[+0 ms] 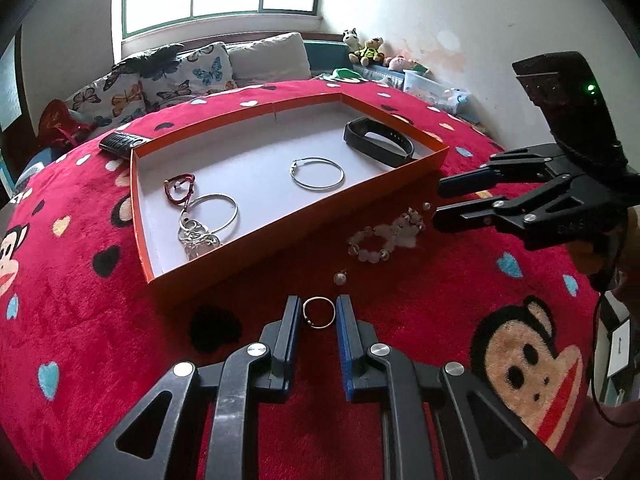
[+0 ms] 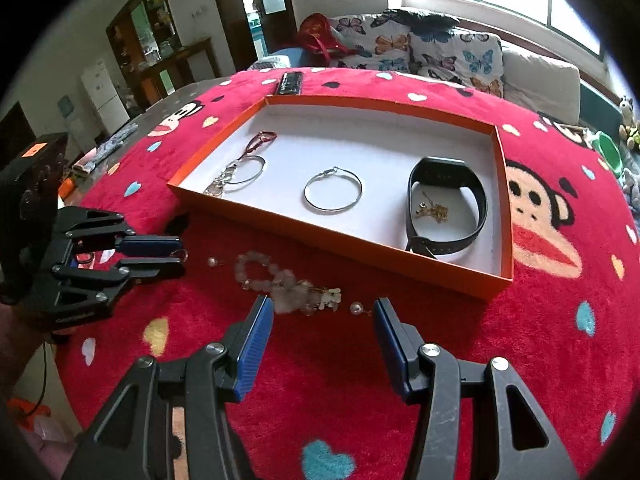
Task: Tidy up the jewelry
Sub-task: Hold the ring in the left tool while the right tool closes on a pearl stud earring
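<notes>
An orange box lid (image 1: 400,178) (image 2: 505,184) lies on the red blanket. It holds a black band (image 1: 378,141) (image 2: 446,200), a silver hoop (image 1: 317,173) (image 2: 333,193), a second hoop with charms (image 1: 208,216) (image 2: 240,174), a red cord (image 1: 181,189) (image 2: 262,140) and a gold chain (image 2: 432,209). My left gripper (image 1: 318,312) (image 2: 182,258) is open around a thin gold ring (image 1: 319,312) on the blanket. My right gripper (image 2: 322,312) (image 1: 438,202) is open just short of a pale bead bracelet (image 2: 280,280) (image 1: 384,236).
Loose pearl beads (image 1: 340,278) (image 2: 356,308) lie near the bracelet. A black remote (image 1: 122,142) (image 2: 289,82) lies behind the box. A sofa with butterfly cushions (image 1: 180,76) (image 2: 420,46) stands beyond the table edge.
</notes>
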### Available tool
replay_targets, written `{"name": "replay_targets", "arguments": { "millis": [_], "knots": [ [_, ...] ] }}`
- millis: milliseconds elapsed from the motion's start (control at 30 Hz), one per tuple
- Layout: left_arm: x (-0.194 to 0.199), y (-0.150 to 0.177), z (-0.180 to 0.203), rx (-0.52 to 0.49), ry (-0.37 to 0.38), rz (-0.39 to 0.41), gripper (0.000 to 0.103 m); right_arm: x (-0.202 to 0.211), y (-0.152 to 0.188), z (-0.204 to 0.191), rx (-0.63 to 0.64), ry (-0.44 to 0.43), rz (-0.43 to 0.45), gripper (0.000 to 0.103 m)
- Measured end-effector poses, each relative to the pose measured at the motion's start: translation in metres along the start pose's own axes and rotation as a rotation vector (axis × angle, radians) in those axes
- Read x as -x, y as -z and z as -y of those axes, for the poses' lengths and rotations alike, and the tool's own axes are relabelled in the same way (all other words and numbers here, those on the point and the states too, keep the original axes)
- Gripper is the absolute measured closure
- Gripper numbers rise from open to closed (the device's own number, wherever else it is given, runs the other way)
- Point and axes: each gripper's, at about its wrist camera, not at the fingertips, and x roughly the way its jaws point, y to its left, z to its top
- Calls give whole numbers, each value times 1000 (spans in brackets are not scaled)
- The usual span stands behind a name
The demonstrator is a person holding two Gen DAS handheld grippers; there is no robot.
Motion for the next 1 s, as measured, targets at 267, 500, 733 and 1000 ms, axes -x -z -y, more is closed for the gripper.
{"name": "replay_targets", "arguments": {
  "millis": [267,500,733,1000],
  "knots": [
    [6,2,-3,21,6,9,85,-7,-1,5,14,47,-10,70],
    [5,2,-6,32,11,5,85,-15,-4,10,74,28,-26,72],
    [2,1,-5,31,7,-1,85,-12,4,5,111,-6,-43,72],
    [1,1,-4,36,9,-5,85,-9,7,-5,174,19,-70,75]
  ]
}}
